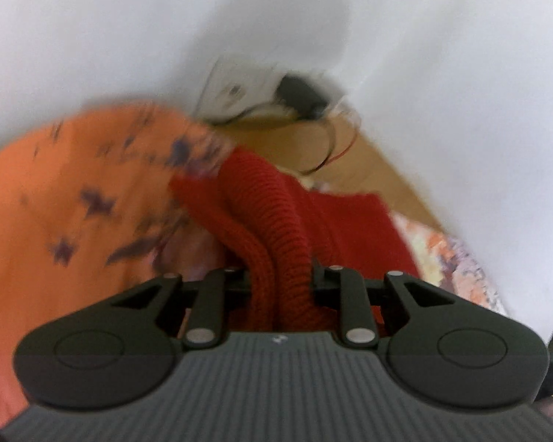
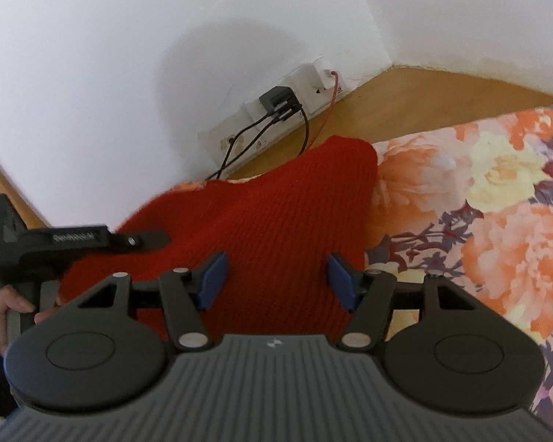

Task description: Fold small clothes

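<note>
A red knitted garment (image 1: 335, 221) lies on a floral bedsheet (image 2: 497, 221). My left gripper (image 1: 280, 276) is shut on a bunched fold of it, the knit rising in thick ridges from between the jaws. This view is blurred by motion. In the right wrist view the red garment (image 2: 276, 202) spreads ahead of and below my right gripper (image 2: 276, 280), which stands open, its blue pads (image 2: 214, 276) wide apart over the cloth. The left gripper (image 2: 147, 239) reaches onto the garment's left edge, held by a hand (image 2: 7, 305).
A white wall stands close behind. Low on it sits a socket strip with a black charger (image 2: 276, 101) and trailing cables. Wooden floor (image 2: 405, 107) runs between wall and bed. The orange sheet (image 1: 55, 202) extends to the left.
</note>
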Available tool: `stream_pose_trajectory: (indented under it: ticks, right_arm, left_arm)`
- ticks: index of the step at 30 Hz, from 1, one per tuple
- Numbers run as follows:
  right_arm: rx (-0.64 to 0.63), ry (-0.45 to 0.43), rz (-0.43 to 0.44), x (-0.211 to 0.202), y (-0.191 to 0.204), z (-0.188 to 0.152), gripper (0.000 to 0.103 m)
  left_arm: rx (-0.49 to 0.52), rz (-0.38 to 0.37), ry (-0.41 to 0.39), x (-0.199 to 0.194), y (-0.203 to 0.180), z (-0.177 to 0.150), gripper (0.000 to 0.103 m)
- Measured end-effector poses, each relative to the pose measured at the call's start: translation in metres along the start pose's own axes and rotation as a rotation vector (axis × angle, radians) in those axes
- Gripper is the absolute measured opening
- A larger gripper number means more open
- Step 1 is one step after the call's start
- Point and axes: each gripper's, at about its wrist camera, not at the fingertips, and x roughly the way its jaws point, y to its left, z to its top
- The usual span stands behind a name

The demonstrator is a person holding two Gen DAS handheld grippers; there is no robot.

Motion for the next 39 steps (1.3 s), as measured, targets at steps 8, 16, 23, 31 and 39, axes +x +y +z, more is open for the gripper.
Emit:
stream_pose_trajectory:
  ticks: [8,16,23,31,39]
  right_arm:
    - [0.046,0.011,-0.017,0.000,-0.007,0.005,0.084]
    - [0.208,0.106,0.056,0.018,-0.045,0.009,0.097]
    - [0.302,0.199,0.140,0.043,-0.057,0.007,0.099]
    - [0.346,0.228,0.193,0.059,-0.061,0.002,0.101]
    - [0.308,0.207,0.173,0.069,-0.051,0.003,0.097]
  left_arm:
    - [-0.018,0.036,-0.007,0.003,0.002,-0.006,0.055]
    - [-0.059,-0.030,0.097,0.010,0.005,-0.011,0.066]
    - [-0.120,-0.093,0.120,0.016,0.019,-0.015,0.067]
    - [-0.212,-0.108,0.098,0.021,0.023,-0.026,0.070]
    - [-0.188,-0.101,0.057,0.021,0.015,-0.031,0.056]
